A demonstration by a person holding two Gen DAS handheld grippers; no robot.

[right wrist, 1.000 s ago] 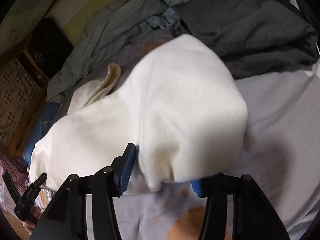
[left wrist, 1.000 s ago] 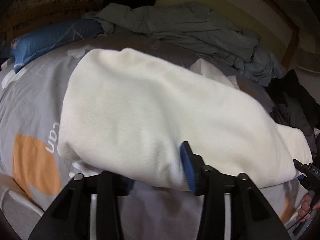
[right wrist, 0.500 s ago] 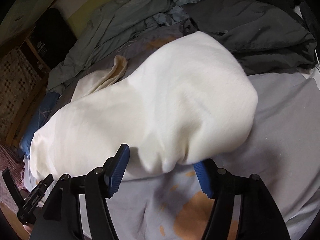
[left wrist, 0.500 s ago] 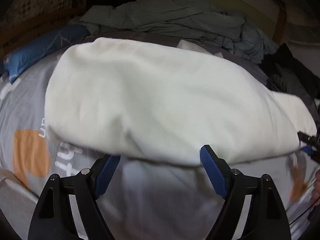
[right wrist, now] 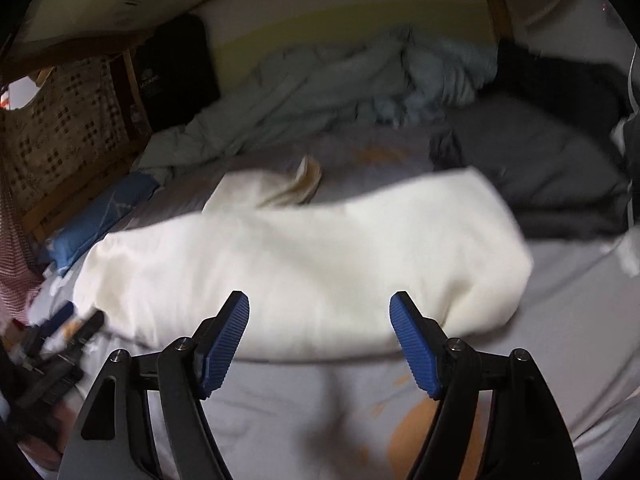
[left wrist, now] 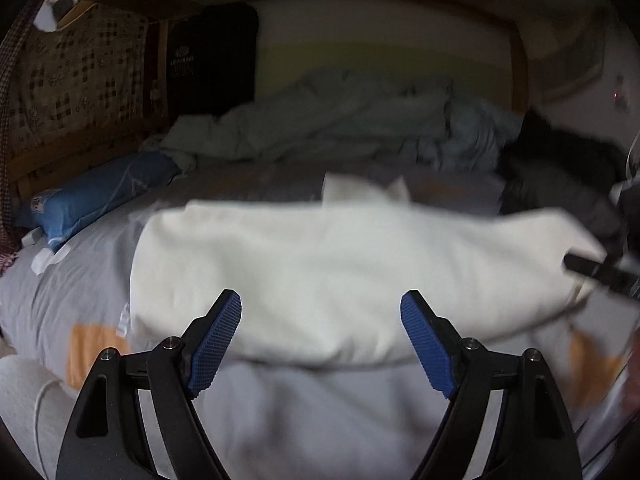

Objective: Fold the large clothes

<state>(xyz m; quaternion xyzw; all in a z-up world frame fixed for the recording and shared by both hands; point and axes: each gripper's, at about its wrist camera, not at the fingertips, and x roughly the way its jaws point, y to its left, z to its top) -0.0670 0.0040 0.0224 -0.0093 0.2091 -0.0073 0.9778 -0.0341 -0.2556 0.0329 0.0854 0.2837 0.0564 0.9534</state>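
In the left wrist view, the cream garment [left wrist: 352,280] is lying across the middle of the frame as a long doubled-over band on the grey bedcover [left wrist: 320,412]. I am judging one fold as laid, since the near edge looks rounded and closed, while a loose flap is sticking up behind it at upper centre. It is too long to call finished; I am expecting at least one more fold across its length. My left gripper [left wrist: 320,340] is sitting at the bottom of the frame with its blue pads spread wide and nothing between them, clear of the cloth's near edge. At the right edge my right gripper [left wrist: 596,270] is showing as a dark blur beside the garment's end.

In the right wrist view, the same cream garment [right wrist: 304,272] is stretching from lower left to centre right, its right end bulging and rounded. A grey heap of other clothes [right wrist: 536,160] is waiting at upper right, unfolded. My right gripper [right wrist: 319,342] is widening its jaws at the bottom of the frame, empty, the cloth just beyond the pads and not touched. My left gripper [right wrist: 60,332] is blurring at the lower left.
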